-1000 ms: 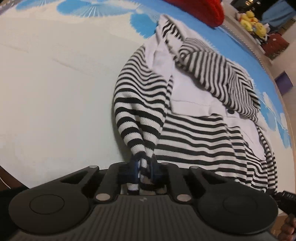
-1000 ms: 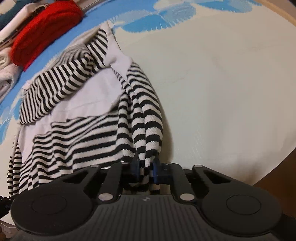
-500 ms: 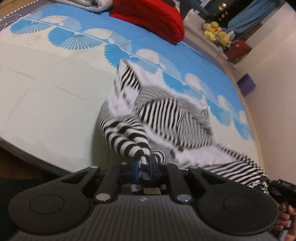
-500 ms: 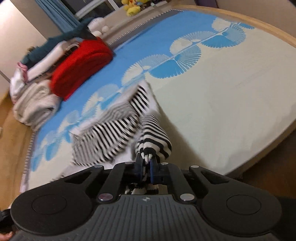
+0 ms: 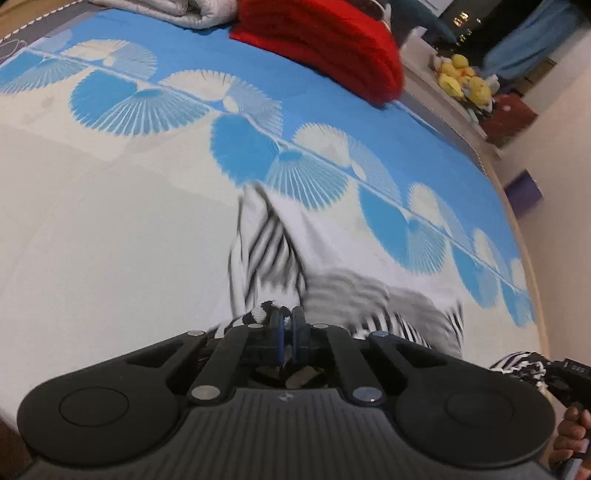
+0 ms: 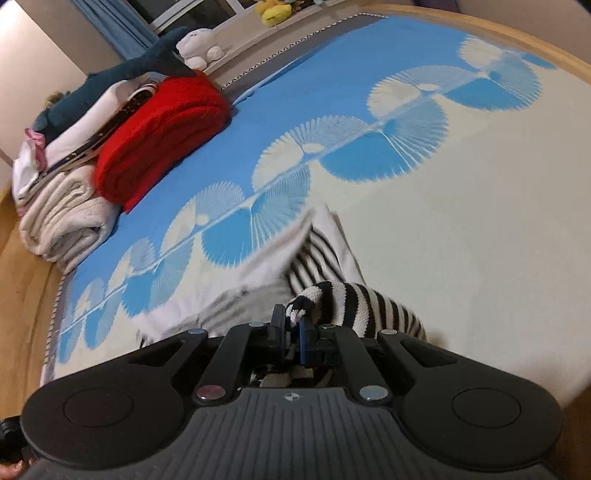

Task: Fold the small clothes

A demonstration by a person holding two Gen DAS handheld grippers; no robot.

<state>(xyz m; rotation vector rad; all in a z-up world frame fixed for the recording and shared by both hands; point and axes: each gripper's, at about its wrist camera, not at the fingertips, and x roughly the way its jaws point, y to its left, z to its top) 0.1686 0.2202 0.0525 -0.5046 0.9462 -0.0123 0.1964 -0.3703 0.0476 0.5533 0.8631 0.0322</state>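
In the left wrist view, the left gripper sits at the bottom centre of the frame with its two blue-padded fingers drawn close together on a knitted edge of the striped garment. The black-and-white garment spreads upward and to the right from the fingers, much of it blurred, lying on the bedspread, which is cream in the lower left and blue with white fan shapes across the upper half. A folded red blanket lies at the top centre, with a pale folded quilt to its left. Yellow plush toys sit at the upper right. At the right edge another black device shows, with a bunched striped piece just beside it; small white characters on it are too blurred to read. A small emblem on the gripper body is visible, not legible as a name.

In the right wrist view, the right gripper at bottom centre is clamped on a striped sleeve end, which bulges to the right of the fingers. The rest of the garment lies blurred up and to the left over the bedspread. The red blanket is at upper left, beside folded cream towels and under a dark blue shark plush. A white plush sits near the top.
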